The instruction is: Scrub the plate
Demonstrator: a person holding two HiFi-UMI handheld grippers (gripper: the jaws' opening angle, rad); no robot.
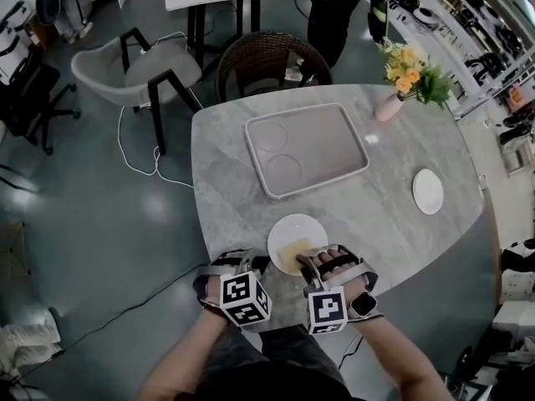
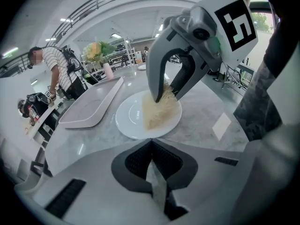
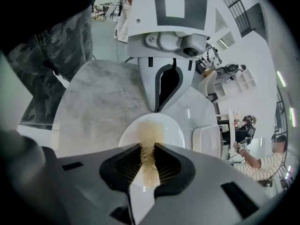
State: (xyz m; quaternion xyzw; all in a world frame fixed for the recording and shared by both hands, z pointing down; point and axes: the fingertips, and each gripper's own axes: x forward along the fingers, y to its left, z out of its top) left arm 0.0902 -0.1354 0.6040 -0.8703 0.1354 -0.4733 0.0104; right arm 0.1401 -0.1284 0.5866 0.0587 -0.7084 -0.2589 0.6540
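A: Where is the plate?
B: The plate (image 1: 288, 228) sits at the near edge of the table (image 1: 226, 165), between the 2 grippers. In the head view they hide its near rim.

A: And the right gripper?
B: The right gripper (image 3: 149, 161) has its jaws clamped on a yellow fibrous scrubber (image 3: 150, 132). The scrubber's free end lies spread on the middle of the plate. Its gripped end is buried between the pads, so its length is unreadable.

A: And the left gripper?
B: The left gripper (image 2: 153, 168) has its jaws closed to a thin slit, with nothing seen held there. Its tips sit right at the plate's rim, across from the right gripper. Touching or just short: no view settles it.

A: Plate surface?
B: The bare part is white. The part under the scrubber is hidden.

A: What else is on the table?
B: A tray (image 1: 334, 140) lies beyond the plate, well apart, with 2 round marks in it. A pink vase (image 1: 389, 107) with yellow flowers (image 1: 410, 72) stands far right. 1 small dish (image 1: 428, 190) sits to the right, well apart. A person (image 1: 330, 11) stands past the far edge, upper body cut off by the frame top in the head view.
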